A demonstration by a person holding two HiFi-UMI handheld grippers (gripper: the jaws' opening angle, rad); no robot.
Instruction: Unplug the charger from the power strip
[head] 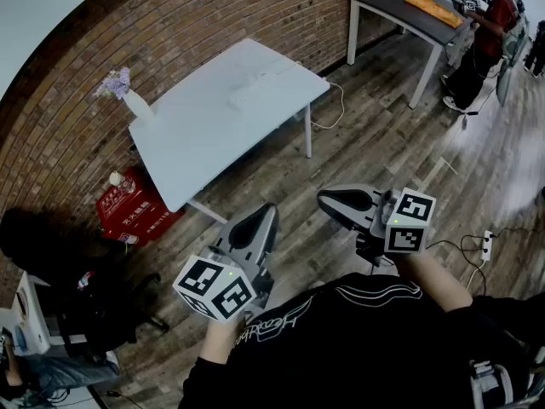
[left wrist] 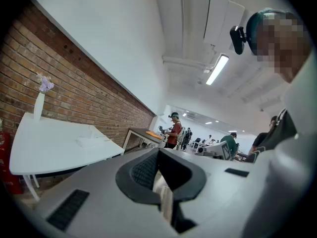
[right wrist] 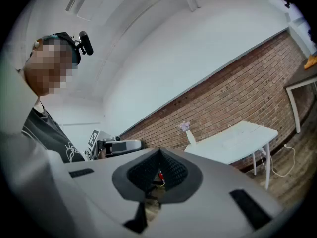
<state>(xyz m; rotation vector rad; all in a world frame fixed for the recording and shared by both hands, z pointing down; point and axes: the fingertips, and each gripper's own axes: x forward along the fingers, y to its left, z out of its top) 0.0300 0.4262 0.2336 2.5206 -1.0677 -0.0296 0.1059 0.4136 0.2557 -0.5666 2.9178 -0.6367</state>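
left gripper (head: 261, 221) and right gripper (head: 336, 201) hang at lower centre, jaws pressed together on nothing, not yet reaching. the power strip (head: 255, 83), seemingly still holding the charger, lies on the white table (head: 196, 147) at upper centre.

The tabletop (head: 213, 135) was smooth, matt white. The wall (head: 196, 24) behind it was rough red brick with pale mortar lines. The floor (head: 375, 143) looked like worn, matt wood planks. The left gripper (head: 264, 213) and right gripper (head: 330, 199) had smooth grey plastic shells, and their fingers (left wrist: 143, 171) were lined dark, finely ribbed and matt.
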